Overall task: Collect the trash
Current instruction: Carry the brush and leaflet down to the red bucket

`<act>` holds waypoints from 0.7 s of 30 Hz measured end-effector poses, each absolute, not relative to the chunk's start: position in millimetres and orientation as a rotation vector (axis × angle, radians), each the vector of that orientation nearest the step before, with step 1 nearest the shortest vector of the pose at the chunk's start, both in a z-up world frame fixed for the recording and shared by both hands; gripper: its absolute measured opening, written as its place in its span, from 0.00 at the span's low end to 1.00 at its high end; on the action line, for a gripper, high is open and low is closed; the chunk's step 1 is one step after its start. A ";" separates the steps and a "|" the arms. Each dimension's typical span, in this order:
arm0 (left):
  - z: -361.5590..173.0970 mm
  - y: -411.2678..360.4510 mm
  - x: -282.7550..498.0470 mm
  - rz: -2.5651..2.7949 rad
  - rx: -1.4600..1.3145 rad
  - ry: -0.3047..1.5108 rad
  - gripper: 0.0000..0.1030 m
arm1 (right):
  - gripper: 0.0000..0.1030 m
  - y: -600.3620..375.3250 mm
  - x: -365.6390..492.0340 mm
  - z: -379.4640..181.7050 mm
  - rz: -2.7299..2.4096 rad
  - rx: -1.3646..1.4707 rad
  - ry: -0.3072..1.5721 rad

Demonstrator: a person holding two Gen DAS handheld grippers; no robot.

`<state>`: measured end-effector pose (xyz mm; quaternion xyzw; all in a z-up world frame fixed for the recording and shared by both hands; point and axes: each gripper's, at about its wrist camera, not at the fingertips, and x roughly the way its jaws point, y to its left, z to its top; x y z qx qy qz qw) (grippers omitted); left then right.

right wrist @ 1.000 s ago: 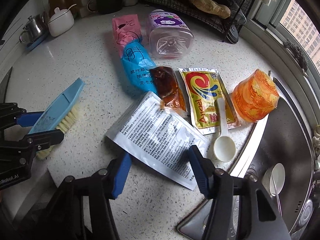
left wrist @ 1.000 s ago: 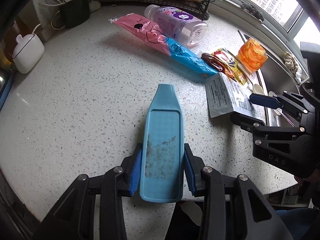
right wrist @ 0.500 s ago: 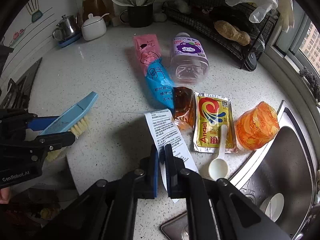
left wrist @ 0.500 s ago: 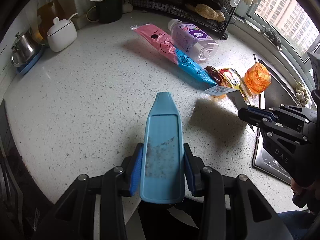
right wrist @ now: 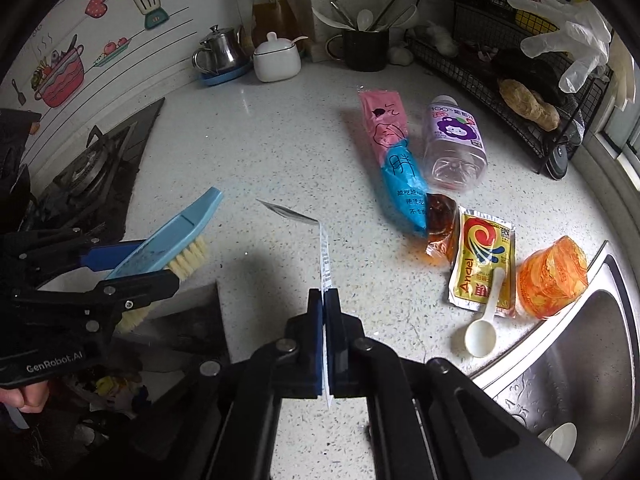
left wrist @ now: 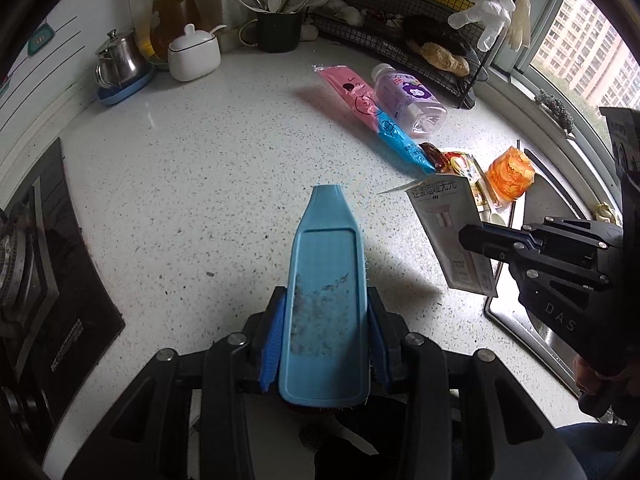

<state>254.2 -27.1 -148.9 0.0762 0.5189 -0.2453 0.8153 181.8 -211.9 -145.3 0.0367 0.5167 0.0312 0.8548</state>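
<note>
My right gripper (right wrist: 323, 294) is shut on a flat white printed packet (right wrist: 324, 252), held edge-on above the counter; the packet also shows in the left wrist view (left wrist: 452, 236). My left gripper (left wrist: 324, 316) is shut on a blue scrubbing brush (left wrist: 326, 300), held above the counter; the brush also shows in the right wrist view (right wrist: 168, 240). On the counter lie a pink and blue wrapper (right wrist: 394, 164), a clear bottle with a purple label (right wrist: 454, 144), a brown sauce sachet (right wrist: 440, 220), a yellow Angel packet (right wrist: 480, 264), a white spoon (right wrist: 482, 328) and an orange cup (right wrist: 552, 276).
A steel sink (right wrist: 568, 376) lies at the right. A gas hob (right wrist: 84, 176) is at the left. A kettle (right wrist: 218, 54), white jar (right wrist: 276, 60), utensil mug (right wrist: 366, 52) and wire rack (right wrist: 516, 80) line the back. A bin with trash (right wrist: 104, 392) sits below the counter edge.
My right gripper closed on the white packet and lifted it off the counter, back and toward the left. Both grippers rose and pulled back from the trash. The left still holds the brush.
</note>
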 end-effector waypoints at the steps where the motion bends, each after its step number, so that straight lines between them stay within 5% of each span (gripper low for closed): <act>1: -148.0 -22.2 249.9 -0.518 0.158 1.103 0.34 | 0.01 -208.5 181.0 -145.7 0.075 0.080 1.087; 21: -162.0 71.4 150.1 -0.503 0.143 1.125 0.34 | 0.01 -109.2 101.3 -156.6 0.122 0.116 1.120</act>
